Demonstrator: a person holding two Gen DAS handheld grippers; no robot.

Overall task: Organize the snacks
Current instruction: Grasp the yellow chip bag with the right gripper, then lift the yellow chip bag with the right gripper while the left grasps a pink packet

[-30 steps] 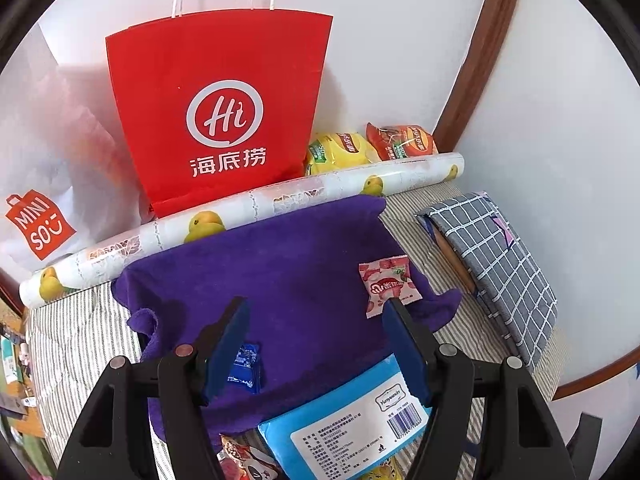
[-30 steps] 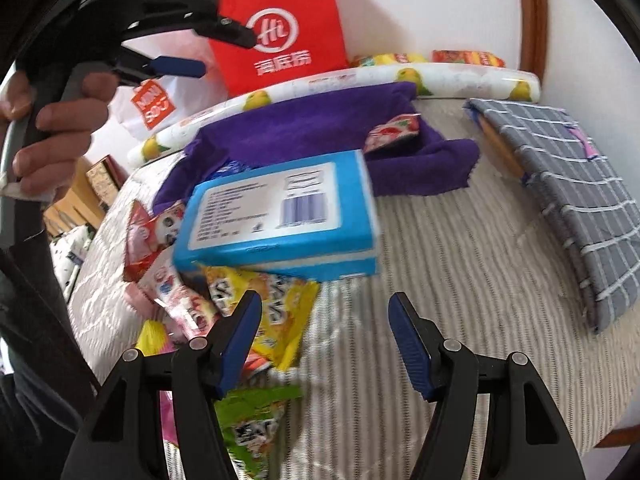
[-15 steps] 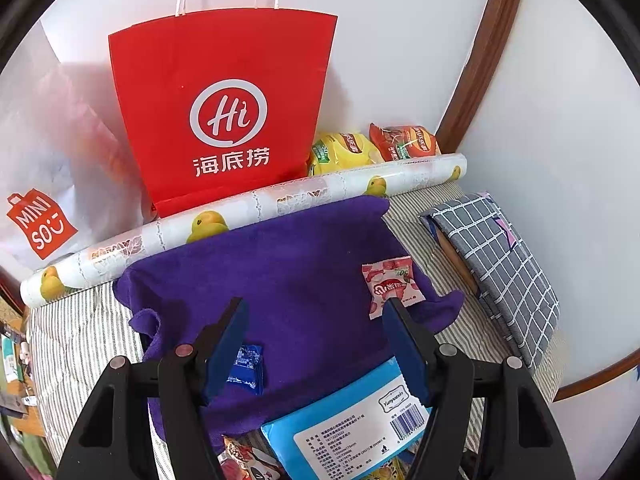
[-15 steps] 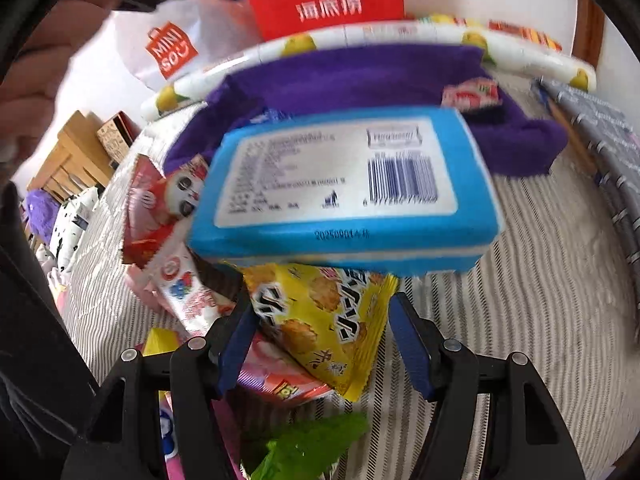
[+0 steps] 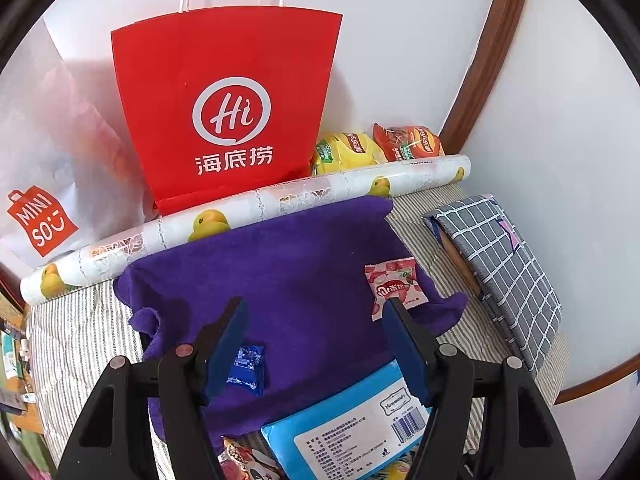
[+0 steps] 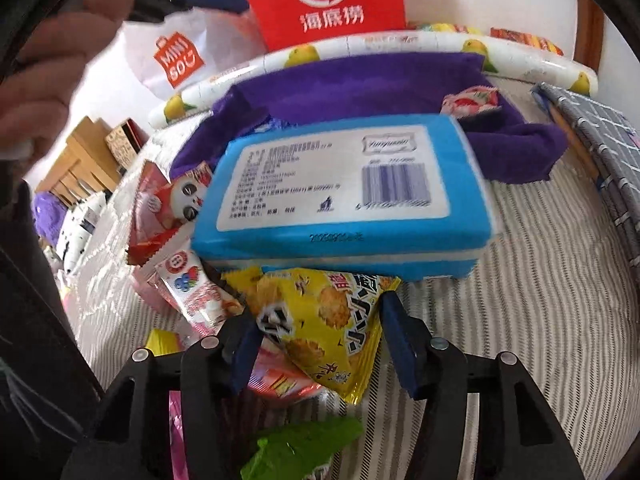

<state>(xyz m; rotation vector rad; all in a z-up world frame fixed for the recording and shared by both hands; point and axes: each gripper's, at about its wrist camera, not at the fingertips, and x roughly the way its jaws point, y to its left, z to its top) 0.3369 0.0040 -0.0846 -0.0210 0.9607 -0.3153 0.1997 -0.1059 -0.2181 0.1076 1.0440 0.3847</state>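
A yellow snack packet [image 6: 332,340] lies partly under a blue rectangular pack [image 6: 340,184] on the striped bed cover. My right gripper [image 6: 318,312] straddles this packet, its jaws closing, with the blue pads at the packet's two edges. A panda packet [image 6: 172,204], pink packets and a green packet [image 6: 300,444] lie around it. My left gripper [image 5: 313,308] hangs open above the purple cloth [image 5: 280,272] with nothing between its jaws. A small blue wrapper [image 5: 246,364] lies by its left finger, and a pink packet [image 5: 394,286] by its right fingertip.
A red paper bag [image 5: 228,112] and a white Miniso bag [image 5: 40,224] stand against the wall behind a lemon-print roll [image 5: 280,204]. Yellow and orange packets [image 5: 344,152] sit behind the roll. A grey checked cloth item [image 5: 504,264] lies at the right edge.
My right gripper came forward and down onto the snack pile, so the yellow packet now sits between its jaws, which have narrowed. The left gripper has kept still.
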